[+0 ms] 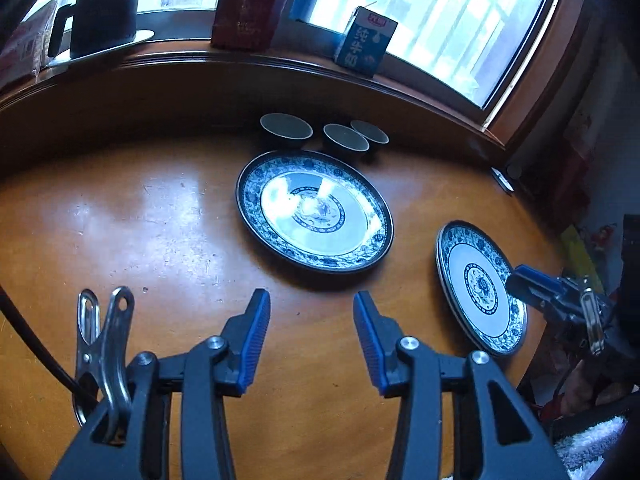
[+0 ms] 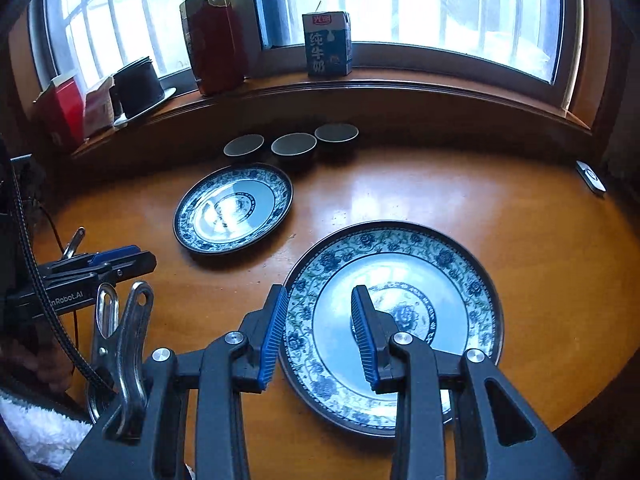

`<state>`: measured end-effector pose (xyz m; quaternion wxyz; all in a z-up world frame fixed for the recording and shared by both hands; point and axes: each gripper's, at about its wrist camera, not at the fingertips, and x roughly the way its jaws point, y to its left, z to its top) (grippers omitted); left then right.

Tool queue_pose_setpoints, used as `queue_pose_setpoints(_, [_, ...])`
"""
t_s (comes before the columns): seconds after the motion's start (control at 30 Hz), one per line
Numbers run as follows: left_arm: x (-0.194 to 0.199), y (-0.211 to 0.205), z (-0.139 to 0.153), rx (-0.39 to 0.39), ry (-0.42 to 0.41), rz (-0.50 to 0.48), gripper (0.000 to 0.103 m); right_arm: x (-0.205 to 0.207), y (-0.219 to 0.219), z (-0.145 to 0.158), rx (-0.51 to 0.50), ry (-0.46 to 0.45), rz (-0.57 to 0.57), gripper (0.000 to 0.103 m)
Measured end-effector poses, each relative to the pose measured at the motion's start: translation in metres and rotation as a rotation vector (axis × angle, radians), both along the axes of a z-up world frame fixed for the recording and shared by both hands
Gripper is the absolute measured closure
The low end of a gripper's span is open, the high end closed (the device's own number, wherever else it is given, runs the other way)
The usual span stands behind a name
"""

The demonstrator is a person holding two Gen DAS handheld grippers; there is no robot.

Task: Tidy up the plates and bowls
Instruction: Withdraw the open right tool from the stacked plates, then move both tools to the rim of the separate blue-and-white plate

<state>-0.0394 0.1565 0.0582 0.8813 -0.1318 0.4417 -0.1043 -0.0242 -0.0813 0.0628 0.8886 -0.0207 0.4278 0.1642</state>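
Two blue-and-white patterned plates lie flat on the round wooden table [image 1: 140, 220]. Beyond the larger plate [image 1: 314, 216] [image 2: 234, 210], three small dark bowls [image 1: 346, 137] [image 2: 294, 145] stand in a row by the wall. My left gripper [image 1: 312, 308] [image 2: 136, 258] is open with only bare table between its blue pads, short of the larger plate. My right gripper [image 2: 320, 300] [image 1: 514, 280] is open and straddles the left rim of the nearer plate [image 2: 440, 280] [image 1: 480, 288]. One pad is outside the rim and one over the plate's inside. No pad presses on the plate.
On the window sill stand a milk carton [image 2: 328, 44] [image 1: 366, 42], a dark red bottle [image 2: 212, 36], a black pot on a saucer [image 1: 104, 12] and red boxes [image 2: 60, 108]. A small white device [image 2: 592, 178] lies at the table's right edge.
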Motion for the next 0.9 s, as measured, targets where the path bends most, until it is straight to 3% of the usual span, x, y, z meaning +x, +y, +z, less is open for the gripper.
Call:
queue_pose_setpoints(0.1, [0.004,0.010,-0.006,-0.015,0.029,-0.007,0.046,0.001,0.009,-0.005,0.013,0.033,-0.009,0.069])
queue_pose_setpoints(0.33, [0.008,0.027,-0.013,-0.032,0.054,-0.042,0.041,0.010,0.027,-0.007,0.052,0.064,-0.011,0.069])
queue_pose_setpoints(0.57, [0.026,0.042,-0.024,-0.049,0.071,-0.002,0.040,0.031,0.044,-0.010,0.026,0.092,0.012,0.069])
queue_pose_setpoints(0.73, [0.048,0.047,-0.027,-0.070,0.033,0.008,0.040,0.062,0.051,-0.017,0.012,0.106,0.022,0.069])
queue_pose_setpoints(0.9, [0.070,0.046,-0.031,-0.125,0.021,-0.026,0.036,0.097,0.067,-0.034,-0.015,0.202,0.033,0.069])
